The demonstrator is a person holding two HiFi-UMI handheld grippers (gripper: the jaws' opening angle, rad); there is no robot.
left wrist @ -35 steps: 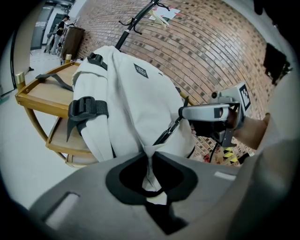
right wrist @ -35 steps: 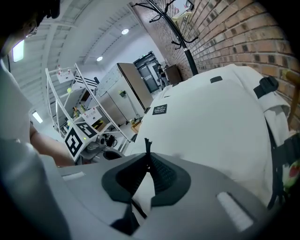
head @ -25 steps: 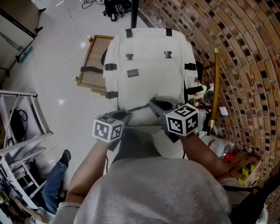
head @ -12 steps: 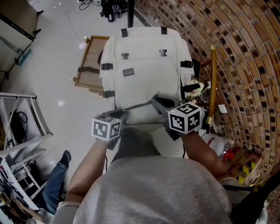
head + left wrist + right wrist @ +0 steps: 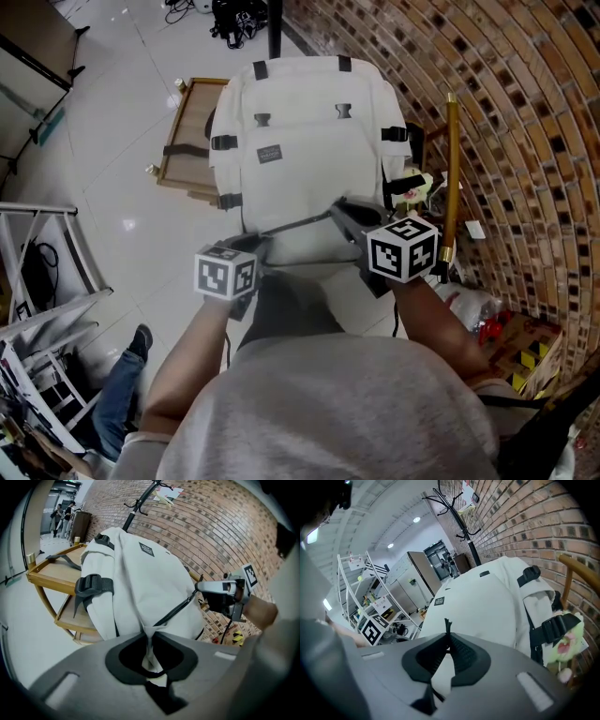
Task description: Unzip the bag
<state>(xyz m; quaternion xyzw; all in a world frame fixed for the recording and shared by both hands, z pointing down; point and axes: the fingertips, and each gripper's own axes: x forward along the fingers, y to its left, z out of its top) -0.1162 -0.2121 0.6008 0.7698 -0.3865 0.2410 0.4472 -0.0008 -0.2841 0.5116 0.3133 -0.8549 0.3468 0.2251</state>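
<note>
A white backpack [image 5: 300, 141] stands upright on a wooden stand [image 5: 187, 141]. A dark zip line [image 5: 295, 225] runs across its near top. My left gripper [image 5: 261, 246] is shut on a fold of the bag's white fabric [image 5: 149, 637] at the zip's left end. My right gripper [image 5: 339, 212] is at the zip's right end, shut on the thin dark zipper pull [image 5: 446, 629], which sticks up between its pads. In the left gripper view the zip [image 5: 176, 609] stretches taut from my jaws up to the right gripper [image 5: 200, 587].
A curved brick wall [image 5: 525, 141] stands close on the right, with a wooden pole [image 5: 451, 169] leaning against it. A pale green toy [image 5: 565, 639] hangs by the bag's side strap. A metal rack [image 5: 37, 309] and a person's leg [image 5: 122, 375] are at the lower left.
My right gripper has moved to the right along the bag's top with the pull in it. The left gripper has stayed on its fold of fabric.
</note>
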